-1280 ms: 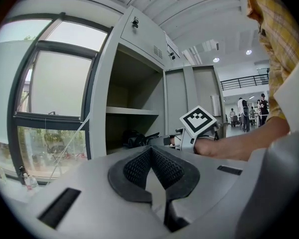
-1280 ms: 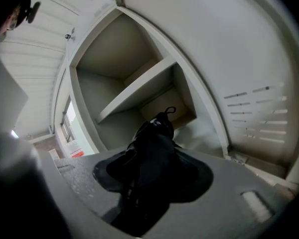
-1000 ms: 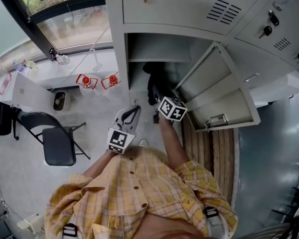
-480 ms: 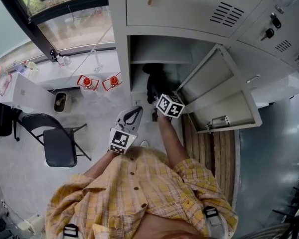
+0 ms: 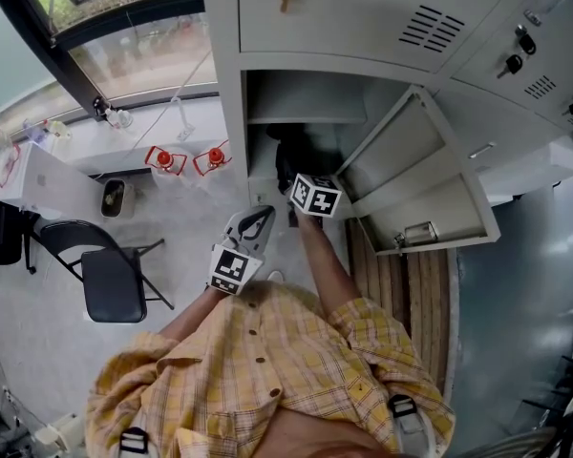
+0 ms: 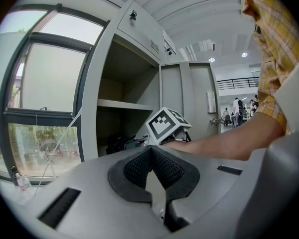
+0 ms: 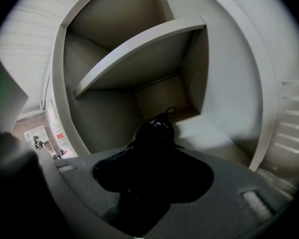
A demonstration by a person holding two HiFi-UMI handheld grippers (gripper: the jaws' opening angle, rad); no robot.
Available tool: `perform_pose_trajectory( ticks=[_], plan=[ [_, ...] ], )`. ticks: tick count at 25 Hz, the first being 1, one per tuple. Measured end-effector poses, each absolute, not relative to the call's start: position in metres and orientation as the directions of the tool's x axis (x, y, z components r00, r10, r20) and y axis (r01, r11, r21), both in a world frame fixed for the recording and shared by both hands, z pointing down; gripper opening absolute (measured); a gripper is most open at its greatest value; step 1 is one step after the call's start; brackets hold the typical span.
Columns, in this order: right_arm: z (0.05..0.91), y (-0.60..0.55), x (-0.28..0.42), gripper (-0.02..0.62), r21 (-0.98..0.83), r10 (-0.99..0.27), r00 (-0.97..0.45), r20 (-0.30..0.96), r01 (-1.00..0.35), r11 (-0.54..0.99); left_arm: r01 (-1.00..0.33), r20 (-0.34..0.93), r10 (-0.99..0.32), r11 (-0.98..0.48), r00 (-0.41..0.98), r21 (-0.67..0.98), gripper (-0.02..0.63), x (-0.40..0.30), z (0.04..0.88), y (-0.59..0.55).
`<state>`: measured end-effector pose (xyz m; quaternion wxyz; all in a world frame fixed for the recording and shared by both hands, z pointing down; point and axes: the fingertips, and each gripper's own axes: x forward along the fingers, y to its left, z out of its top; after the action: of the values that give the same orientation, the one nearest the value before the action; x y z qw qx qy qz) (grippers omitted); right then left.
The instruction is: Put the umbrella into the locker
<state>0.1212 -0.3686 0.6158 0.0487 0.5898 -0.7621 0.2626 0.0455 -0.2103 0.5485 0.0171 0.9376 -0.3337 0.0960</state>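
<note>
Right gripper view looks along the right gripper [image 7: 150, 169], whose jaws are clamped on the black umbrella [image 7: 154, 136]. The folded fabric fills the gap between the pads so fully that the fingertips themselves are lost in the dark mass. The umbrella's far end, with a thin loop of strap, reaches into the locker [image 7: 224, 98], in the lower compartment under the shelf [image 7: 139, 54]. Whether that end touches the locker floor cannot be told.

Head view gives what that camera cannot. The right gripper [image 5: 296, 181] is pushed into the open locker [image 5: 231, 113], only its marker cube is clear, and the umbrella [image 5: 291, 146] shows as a dark shape inside. The door [image 5: 411, 170] is swung wide at the right. The left gripper [image 5: 255, 219] hangs outside the locker, beside the right arm.

Left gripper view shows the left gripper [image 6: 150, 151] with its pads together at the tips and nothing between them. Beyond it are the right gripper's cube [image 6: 165, 124] and a forearm. The umbrella is only a dim lump low in the compartment.
</note>
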Motion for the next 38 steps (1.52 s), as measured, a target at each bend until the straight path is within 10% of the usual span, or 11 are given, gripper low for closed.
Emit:
perform_pose_trajectory(
  ticks=[38],
  plan=[
    [0.62, -0.415, 0.115, 0.212, -0.11, -0.877, -0.199, 0.437, -0.98, 0.167, -0.633, 0.225, -0.618, -0.774, 0.753, -0.008, 0.0, 0.03, 0.561, -0.196]
  ],
)
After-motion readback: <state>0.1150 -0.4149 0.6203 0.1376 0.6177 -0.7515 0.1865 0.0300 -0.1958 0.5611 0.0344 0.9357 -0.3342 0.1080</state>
